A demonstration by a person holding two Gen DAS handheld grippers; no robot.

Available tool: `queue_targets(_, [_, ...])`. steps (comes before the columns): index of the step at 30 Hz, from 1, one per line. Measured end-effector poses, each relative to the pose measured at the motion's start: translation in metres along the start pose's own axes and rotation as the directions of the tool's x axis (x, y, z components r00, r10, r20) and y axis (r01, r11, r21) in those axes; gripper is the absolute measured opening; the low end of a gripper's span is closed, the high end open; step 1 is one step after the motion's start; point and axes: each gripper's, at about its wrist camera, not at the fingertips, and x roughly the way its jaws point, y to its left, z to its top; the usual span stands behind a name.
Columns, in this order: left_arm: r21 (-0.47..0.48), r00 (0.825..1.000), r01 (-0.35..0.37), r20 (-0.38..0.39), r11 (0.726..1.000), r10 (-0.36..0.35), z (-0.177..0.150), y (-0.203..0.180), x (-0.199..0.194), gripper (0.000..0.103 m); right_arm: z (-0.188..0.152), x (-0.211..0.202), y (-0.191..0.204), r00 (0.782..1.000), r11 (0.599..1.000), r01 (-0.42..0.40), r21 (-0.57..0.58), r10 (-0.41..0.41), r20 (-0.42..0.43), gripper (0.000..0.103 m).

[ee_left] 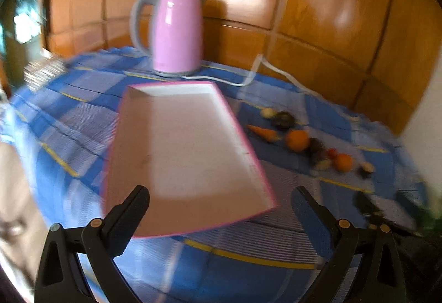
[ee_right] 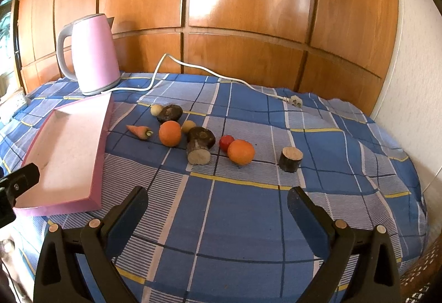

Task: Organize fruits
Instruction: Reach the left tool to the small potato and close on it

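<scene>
A shallow pink-edged tray [ee_left: 246,147] with a bare white floor lies on the blue checked cloth; it also shows at the left in the right wrist view [ee_right: 103,134]. To its right lie two oranges [ee_right: 170,133] [ee_right: 241,151], a carrot [ee_right: 139,131], a small red fruit [ee_right: 226,141], two pale round pieces [ee_right: 156,109] and several dark wood stubs [ee_right: 200,147]. My left gripper [ee_left: 221,206] is open and empty, over the tray's near end. My right gripper [ee_right: 216,207] is open and empty, in front of the fruits.
A pink electric kettle [ee_right: 92,54] stands at the back left, its white cord and plug [ee_right: 294,101] trailing across the cloth. Wooden panels rise behind the table. A white wall is at the right. The cloth drops off at the right edge.
</scene>
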Motion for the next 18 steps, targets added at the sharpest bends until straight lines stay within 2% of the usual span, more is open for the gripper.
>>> queue_targets(2, [0.007, 0.998, 0.034, -0.046, 0.999, -0.034, 0.003, -0.003, 0.006, 0.103, 0.000, 0.004, -0.007, 1.000, 1.000, -0.011, 0.023, 0.011, -0.012, 0.102])
queue_targets(6, [0.028, 0.994, 0.071, -0.084, 0.997, -0.068, 0.011, -0.007, 0.015, 0.103, -0.002, 0.015, -0.022, 0.999, 0.999, 0.004, 0.051, -0.001, -0.050, 0.102])
queue_targets(10, [0.013, 0.985, 0.106, -0.136, 0.994, -0.103, 0.026, -0.001, 0.031, 0.094, -0.007, 0.024, -0.043, 0.996, 0.996, 0.037, 0.084, -0.030, -0.084, 0.102])
queue_targets(12, [0.042, 0.984, 0.106, -0.145, 0.993, -0.099, 0.037, -0.001, 0.039, 0.088, -0.010, 0.029, -0.050, 0.994, 0.994, 0.053, 0.093, -0.043, -0.101, 0.102])
queue_targets(14, [0.082, 0.981, 0.128, -0.155, 0.988, -0.114, 0.055, -0.005, 0.046, 0.073, -0.014, 0.033, -0.056, 0.992, 0.993, 0.059, 0.104, -0.047, -0.115, 0.102])
queue_targets(16, [0.130, 0.979, 0.135, -0.171, 0.982, -0.112, 0.068, -0.013, 0.057, 0.067, -0.017, 0.036, -0.061, 0.991, 0.992, 0.068, 0.110, -0.054, -0.122, 0.102])
queue_targets(18, [0.168, 0.976, 0.138, -0.193, 0.976, -0.104, 0.084, -0.022, 0.073, 0.056, -0.018, 0.039, -0.064, 0.991, 0.991, 0.069, 0.115, -0.054, -0.125, 0.102])
